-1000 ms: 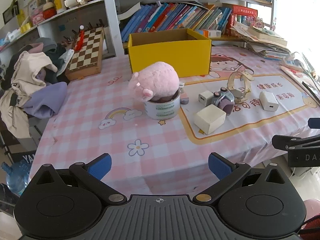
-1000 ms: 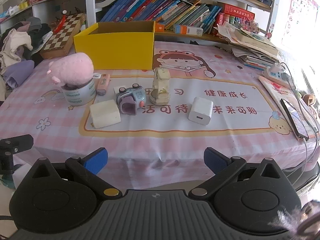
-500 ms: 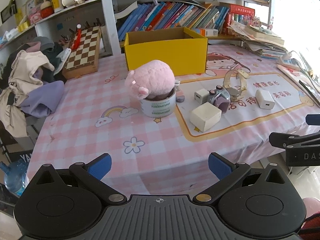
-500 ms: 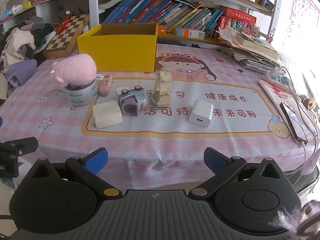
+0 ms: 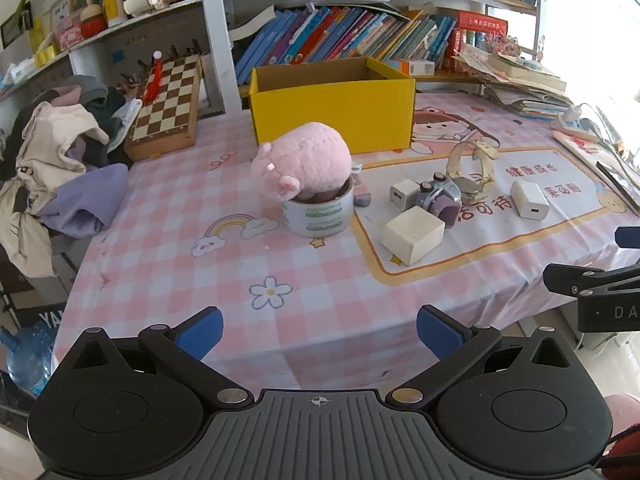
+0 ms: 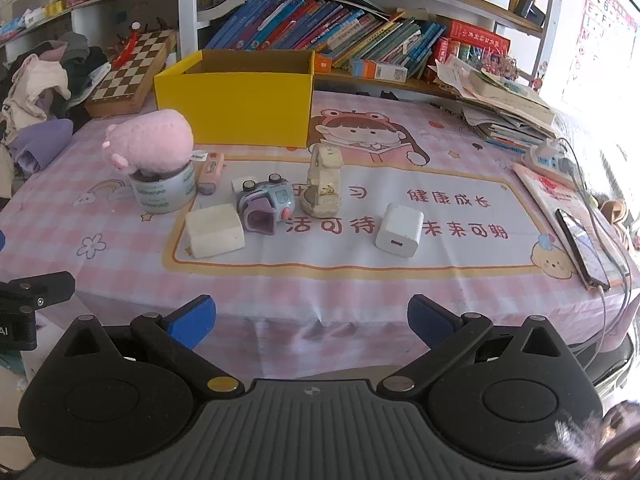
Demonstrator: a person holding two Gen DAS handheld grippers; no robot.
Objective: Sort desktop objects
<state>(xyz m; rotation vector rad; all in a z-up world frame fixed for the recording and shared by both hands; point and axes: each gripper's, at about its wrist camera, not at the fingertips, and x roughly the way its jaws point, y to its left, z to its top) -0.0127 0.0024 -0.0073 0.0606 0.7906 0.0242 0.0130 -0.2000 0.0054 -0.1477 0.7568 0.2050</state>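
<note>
A pink plush pig [image 5: 306, 158] [image 6: 150, 140] rests on a roll of tape [image 5: 320, 216] [image 6: 164, 194]. Right of it lie a cream block [image 5: 412, 234] [image 6: 214, 230], a toy camera [image 5: 440, 196] [image 6: 266, 204], a small white plug [image 5: 404, 194], a watch [image 5: 472, 172] [image 6: 324, 184] and a white charger [image 5: 528, 200] [image 6: 399, 230]. An open yellow box [image 5: 332, 104] [image 6: 236, 98] stands behind them. My left gripper [image 5: 319, 330] and my right gripper [image 6: 308, 318] are both open and empty, at the table's front edge.
A chessboard [image 5: 168, 108] and a heap of clothes [image 5: 56, 160] lie at the far left. Books line the shelf [image 5: 344, 40] behind the box. A stack of papers [image 6: 504, 108], a power strip [image 6: 548, 158] and a phone [image 6: 582, 248] sit at the right.
Both grippers have drawn back and risen a little, so the objects look slightly farther. Nothing on the table has moved.
</note>
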